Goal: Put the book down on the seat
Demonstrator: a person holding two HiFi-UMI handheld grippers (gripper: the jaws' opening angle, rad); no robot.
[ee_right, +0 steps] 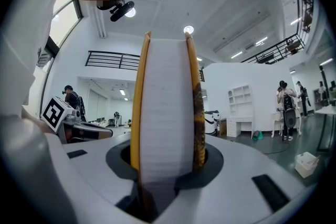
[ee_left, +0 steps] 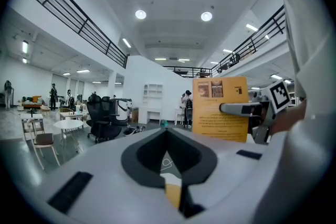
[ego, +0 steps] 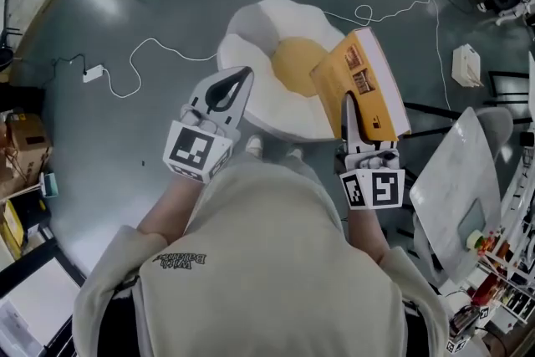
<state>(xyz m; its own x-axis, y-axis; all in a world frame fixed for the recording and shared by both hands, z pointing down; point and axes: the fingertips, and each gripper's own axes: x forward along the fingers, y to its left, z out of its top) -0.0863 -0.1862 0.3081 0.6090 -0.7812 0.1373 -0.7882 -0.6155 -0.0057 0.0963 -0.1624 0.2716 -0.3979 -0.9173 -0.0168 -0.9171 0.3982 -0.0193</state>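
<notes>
The right gripper [ego: 351,128] is clamping the book [ego: 365,78] by its lower edge, one jaw pressing on each cover, so nearly the whole book is standing tall above the jaws and leaning away from the person. That is the main risk: with so much weight sitting beyond the pads, any quick tilt of the wrist is likely to be levering the book round in the grip or sliding it out. The seat [ego: 251,111] is lying ahead of and below this gripper, mostly toward its left, while the book is hanging over the seat's near right part, not its middle. If the jaws are opening here, the book is probably landing on the rim and tipping off onto the floor [ego: 125,138]. Letting go from this height, and while the book is upright, is also risking a bounce or the covers fanning open. The seat looks soft and uneven on top, so a book laid partly on the edge may be sliding afterwards. The left gripper [ego: 224,92], off to the right gripper's left, is hanging empty with its jaws together, so it is offering no support if the book slips.
</notes>
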